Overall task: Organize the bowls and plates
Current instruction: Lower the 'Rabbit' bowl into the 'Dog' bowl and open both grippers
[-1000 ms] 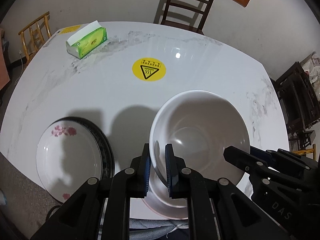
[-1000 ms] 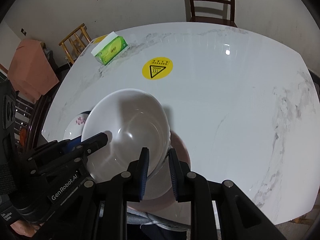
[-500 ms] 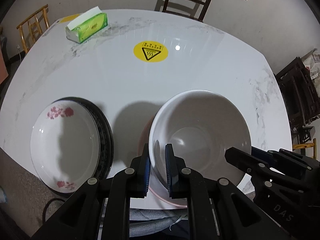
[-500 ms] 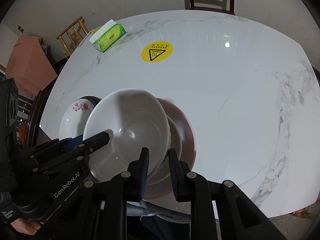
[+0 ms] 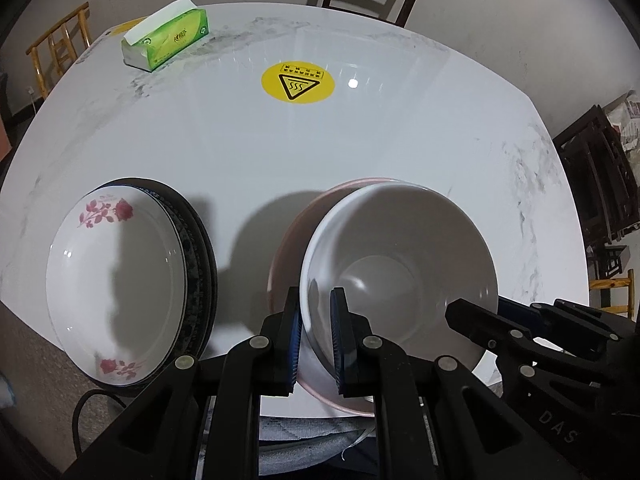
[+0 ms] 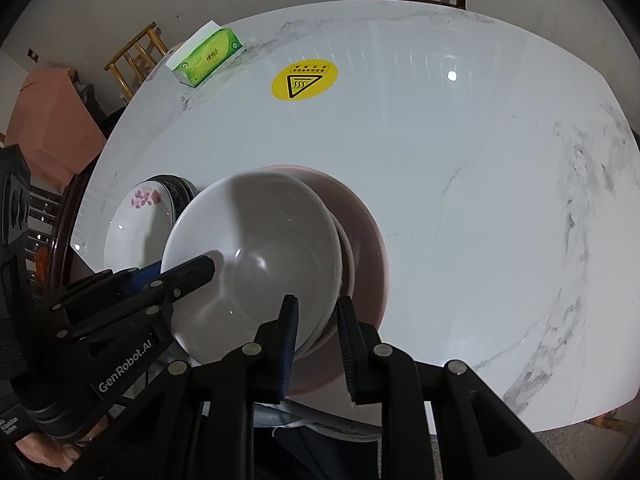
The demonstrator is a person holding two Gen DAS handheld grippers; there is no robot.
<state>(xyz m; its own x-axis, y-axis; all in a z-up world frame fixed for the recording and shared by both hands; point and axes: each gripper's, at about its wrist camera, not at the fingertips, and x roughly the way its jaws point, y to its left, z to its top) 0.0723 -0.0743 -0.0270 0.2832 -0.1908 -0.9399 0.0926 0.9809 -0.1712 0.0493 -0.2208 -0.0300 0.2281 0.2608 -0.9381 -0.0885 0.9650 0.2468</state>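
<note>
Sitting on the white marble-look round table (image 5: 400, 140), near front edge: pink round ceramic plate (image 6: 360, 216). Resting above/on it, w/ another white rim (image 6: 347, 256) showing just beneath: plain white deep ceramic bowl (image 5: 400, 264). Lying to its left, on a dark-rimmed plate (image 5: 200, 248): white dish w/ red flower print (image 5: 116, 280). Clamping the white bowl's left rim: left gripper (image 5: 316, 336). Pinching its right rim: right gripper (image 6: 314, 344). Sitting far back, well apart: green tissue box (image 5: 168, 40), yellow round warning sticker (image 5: 298, 82).
</note>
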